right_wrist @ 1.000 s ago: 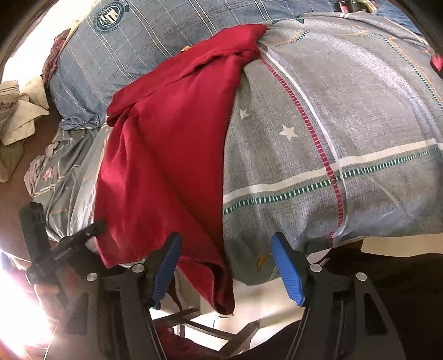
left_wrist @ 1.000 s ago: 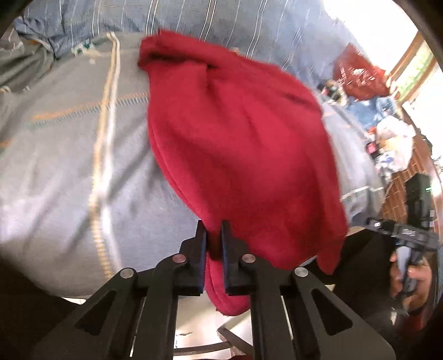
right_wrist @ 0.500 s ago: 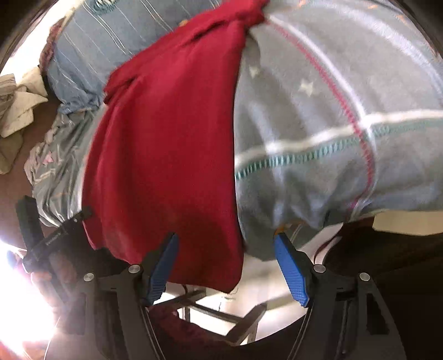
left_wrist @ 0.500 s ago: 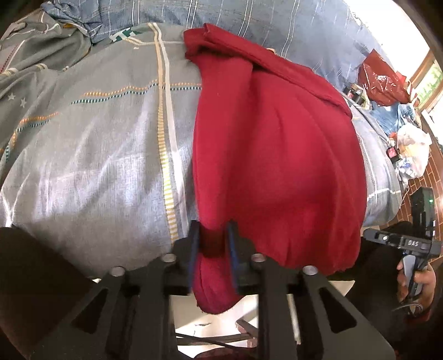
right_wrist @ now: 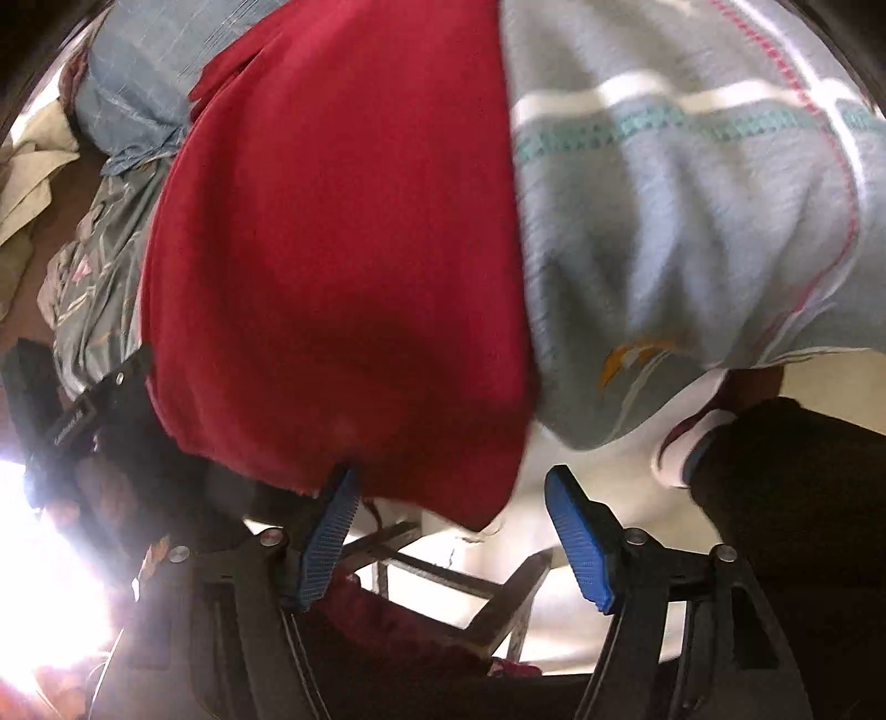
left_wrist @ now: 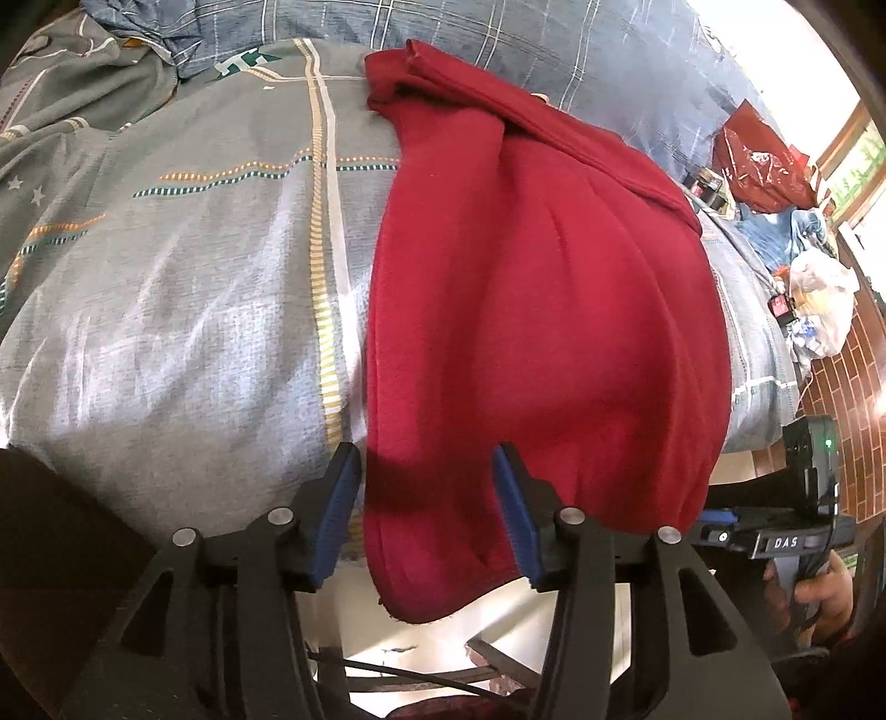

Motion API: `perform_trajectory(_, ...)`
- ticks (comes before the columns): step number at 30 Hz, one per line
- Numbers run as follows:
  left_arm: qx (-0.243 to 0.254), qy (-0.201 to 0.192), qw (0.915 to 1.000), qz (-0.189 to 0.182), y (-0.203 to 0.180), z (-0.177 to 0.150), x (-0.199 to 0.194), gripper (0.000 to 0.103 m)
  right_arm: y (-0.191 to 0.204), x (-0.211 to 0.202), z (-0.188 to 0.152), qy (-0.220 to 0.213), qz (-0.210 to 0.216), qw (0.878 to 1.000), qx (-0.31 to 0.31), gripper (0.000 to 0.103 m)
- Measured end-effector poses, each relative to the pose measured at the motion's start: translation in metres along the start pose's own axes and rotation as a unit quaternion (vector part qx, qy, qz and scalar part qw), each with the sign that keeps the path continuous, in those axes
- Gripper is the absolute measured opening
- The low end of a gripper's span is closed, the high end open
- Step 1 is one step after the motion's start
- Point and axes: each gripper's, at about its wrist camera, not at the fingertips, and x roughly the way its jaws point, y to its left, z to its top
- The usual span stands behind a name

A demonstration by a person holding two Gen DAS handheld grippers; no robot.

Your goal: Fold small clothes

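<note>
Now the red garment point(left_wrist: 531, 310) is seen laid lengthwise over the grey bedspread point(left_wrist: 183, 288), its lower hem hanging past the near edge of the bed. The left gripper point(left_wrist: 426, 509) has just been opening: its blue pads stand apart on either side of the hem's left corner, and the cloth between them is no longer pinched. The right gripper point(right_wrist: 451, 531) is held fairly wide, and its jaws have just been narrowing a little; the hem's right corner hangs just above the gap and nothing is clamped yet.

The step in hand is judged to be a regrasp of the lower hem, so that the garment can be folded upward onto itself. It would be done well if both corners were taken at matching height, with only the garment's own layers caught and none of the bedspread beneath. The hem should be drawn taut between the grippers before it is lifted, so that the long creases running down the cloth are smoothed out. The right wrist view is blurred, so exact contact there cannot be told.

The bedspread is soft and rumpled, with stripes and small stars. Beyond the garment's far end a blue checked pillow point(left_wrist: 554, 50) is seen. To the garment's right, by a bright window, bags point(left_wrist: 819, 299) are piled beside a brick wall point(left_wrist: 847, 387). Below the hem, a metal frame point(right_wrist: 459, 581) is visible.
</note>
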Motion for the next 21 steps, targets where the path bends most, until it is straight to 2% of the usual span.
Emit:
perform_trajectory(2, 0.004, -0.001, 1.0000, 0.002, -0.003, 0.000, 0.001, 0.051, 0.003, 0.003, -0.001, -0.006, 0.008, 1.000, -0.004, 0.054)
perform_trajectory(5, 0.006, -0.003, 1.0000, 0.001, -0.004, -0.001, 0.001, 0.056, -0.004, 0.000, 0.000, -0.027, 0.014, 0.999, 0.020, 0.042)
perform_trajectory(6, 0.003, -0.004, 1.0000, -0.003, -0.004, -0.001, 0.001, 0.058, -0.005, -0.002, 0.000, -0.032, 0.024, 0.999, 0.022, 0.042)
perform_trajectory(8, 0.000, -0.005, 0.9999, -0.011, -0.005, -0.002, 0.002, 0.069, -0.007, -0.002, 0.000, -0.035, 0.038, 0.998, 0.028, 0.040)
perform_trajectory(10, -0.002, -0.008, 0.9999, -0.012, -0.007, -0.002, 0.003, 0.072, -0.010, 0.003, 0.002, -0.033, 0.039, 0.998, 0.038, 0.036)
perform_trajectory(12, 0.004, -0.008, 0.9999, -0.006, -0.009, -0.002, 0.004, 0.072, -0.016, 0.004, 0.003, -0.039, 0.049, 0.997, 0.051, 0.014)
perform_trajectory(13, 0.006, -0.007, 0.9999, -0.006, -0.009, -0.003, 0.004, 0.072, -0.015, 0.001, 0.002, -0.045, 0.052, 0.996, 0.049, 0.007)
perform_trajectory(17, -0.005, -0.002, 0.9999, -0.012, -0.007, -0.002, 0.003, 0.072, -0.004, -0.041, -0.004, -0.113, 0.079, 0.990, 0.011, 0.007)
perform_trajectory(21, -0.016, 0.002, 0.9998, -0.014, -0.003, -0.002, 0.001, 0.072, -0.006, -0.089, -0.013, -0.167, 0.089, 0.982, 0.004, 0.006)
